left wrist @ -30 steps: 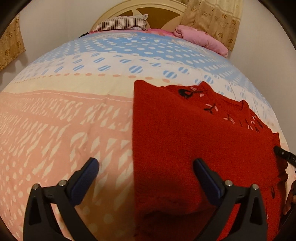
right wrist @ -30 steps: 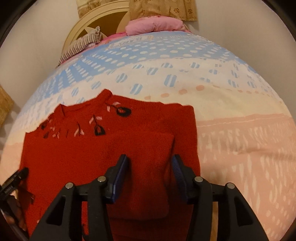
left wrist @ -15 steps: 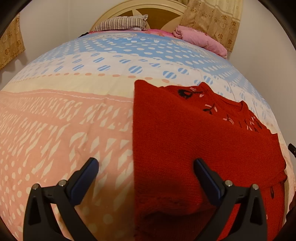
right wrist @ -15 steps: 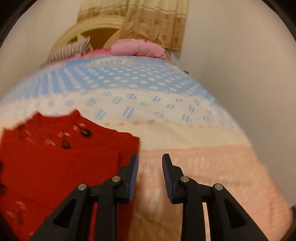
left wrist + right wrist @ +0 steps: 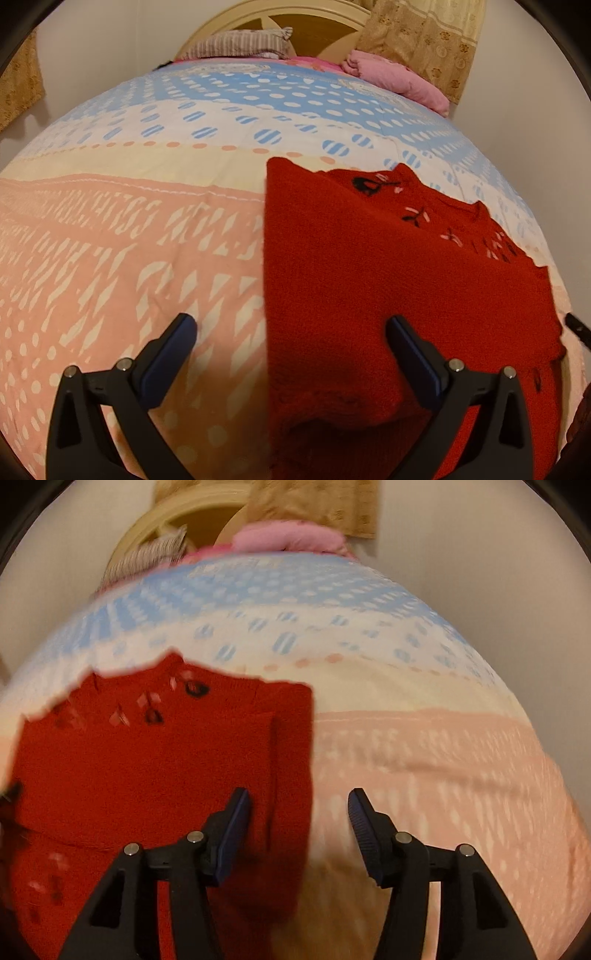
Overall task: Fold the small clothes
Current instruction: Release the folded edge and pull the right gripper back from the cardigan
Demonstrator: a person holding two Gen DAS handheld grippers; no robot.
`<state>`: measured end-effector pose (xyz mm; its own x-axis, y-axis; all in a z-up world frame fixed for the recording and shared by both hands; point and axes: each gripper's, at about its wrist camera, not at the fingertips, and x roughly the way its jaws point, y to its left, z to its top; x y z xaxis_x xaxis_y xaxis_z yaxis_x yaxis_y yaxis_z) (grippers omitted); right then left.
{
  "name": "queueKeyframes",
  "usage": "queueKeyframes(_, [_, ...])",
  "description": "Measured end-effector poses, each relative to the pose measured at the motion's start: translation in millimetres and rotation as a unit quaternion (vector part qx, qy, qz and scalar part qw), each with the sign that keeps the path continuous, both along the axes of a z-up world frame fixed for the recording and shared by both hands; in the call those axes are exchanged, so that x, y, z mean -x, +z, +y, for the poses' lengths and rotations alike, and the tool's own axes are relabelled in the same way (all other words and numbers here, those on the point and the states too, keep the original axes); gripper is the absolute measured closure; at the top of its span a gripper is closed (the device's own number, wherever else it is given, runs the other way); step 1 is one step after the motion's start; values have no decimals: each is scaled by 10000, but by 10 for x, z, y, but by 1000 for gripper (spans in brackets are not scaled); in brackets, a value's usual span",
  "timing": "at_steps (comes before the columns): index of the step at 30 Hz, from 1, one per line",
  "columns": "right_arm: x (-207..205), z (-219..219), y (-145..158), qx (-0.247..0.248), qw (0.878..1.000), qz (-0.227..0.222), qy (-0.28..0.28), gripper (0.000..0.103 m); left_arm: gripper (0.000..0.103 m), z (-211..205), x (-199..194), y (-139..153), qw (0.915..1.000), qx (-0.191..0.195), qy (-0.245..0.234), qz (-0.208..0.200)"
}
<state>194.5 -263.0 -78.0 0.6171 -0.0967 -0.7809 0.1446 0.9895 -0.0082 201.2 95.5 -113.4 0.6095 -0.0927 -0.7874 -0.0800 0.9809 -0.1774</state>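
A small red knit sweater [image 5: 369, 280] with black and pink embroidery lies flat on the bed, one side folded over its body. It also shows in the right wrist view [image 5: 147, 768], which is blurred. My left gripper [image 5: 291, 336] is open and empty, straddling the sweater's left folded edge. My right gripper [image 5: 299, 808] is open and empty, straddling the sweater's right edge. A dark tip of the right gripper [image 5: 578, 328] shows at the far right of the left wrist view.
The bed cover [image 5: 129, 236] is pink, cream and blue patterned. A striped pillow [image 5: 240, 42] and a pink pillow [image 5: 395, 75] lie by the round headboard [image 5: 306, 18]. Walls and curtains close in behind.
My right gripper swung right off the sweater, narrowed, then came back over its right edge and opened wider. The left gripper has stayed still and open.
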Motion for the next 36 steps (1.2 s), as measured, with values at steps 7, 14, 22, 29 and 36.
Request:
queueKeyframes(7, [1217,-162,699,-249,9961,-815,207,47,0,173,822,290,9978,10,-611,-259])
queueKeyframes(14, [2460,-251,815,-192,9958,-763,464,47,0,471,1783,548,9909,154,-1177,-632])
queueKeyframes(22, [3086,-218,425,-848,9943,-264,597,47,0,467,2474,464,9801,648,-1845,-346])
queueKeyframes(29, [3304,-28,120,-1457,9867,-141,702,47,3,207,2768,259,9750,730,-2100,11])
queueKeyframes(36, [3313,146,-77,-1218,9893,190,786,47,20,78,2945,62,9665,1108,-2291,315])
